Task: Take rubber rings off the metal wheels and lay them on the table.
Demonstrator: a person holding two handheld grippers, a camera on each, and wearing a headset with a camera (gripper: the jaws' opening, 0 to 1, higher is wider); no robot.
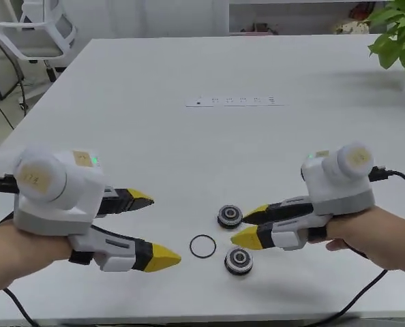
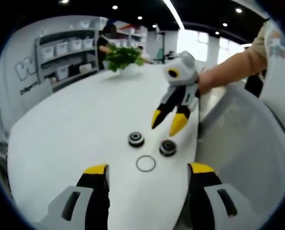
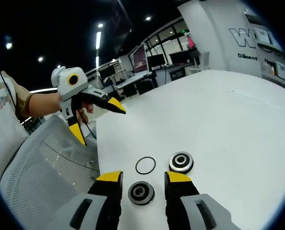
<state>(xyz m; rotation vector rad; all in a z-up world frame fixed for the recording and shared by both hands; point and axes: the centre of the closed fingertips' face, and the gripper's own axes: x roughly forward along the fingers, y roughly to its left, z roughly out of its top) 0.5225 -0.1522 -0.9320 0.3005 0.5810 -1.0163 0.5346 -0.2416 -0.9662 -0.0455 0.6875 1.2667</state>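
We are between grasps. One rubber ring (image 1: 202, 246) lies flat on the white table (image 1: 209, 143), free of both wheels and just left of them. The far wheel (image 1: 230, 216) and the near wheel (image 1: 238, 260) sit flat close together, not touching each other or the ring. So we judge one ring done and one still to take off, though we cannot tell from here which wheel still wears its rubber.

The left gripper (image 1: 153, 228) hovers well left of the parts with its jaws spread wide and nothing in them. The right gripper (image 1: 241, 227) has its yellow tips apart and also carries nothing. In the head view it points in between the two wheels, its upper tip just beside the far one. In the right gripper view the near wheel (image 3: 141, 192) shows in the gap between its jaws, with the far wheel (image 3: 181, 162) and the ring (image 3: 145, 165) beyond.

The next move, as we see it, calls for one gripper to pin the remaining wheel steady while the other works a tip under the rubber's edge and peels it outward. The wheels look light and smooth, so one may slide or roll if pressed off centre.
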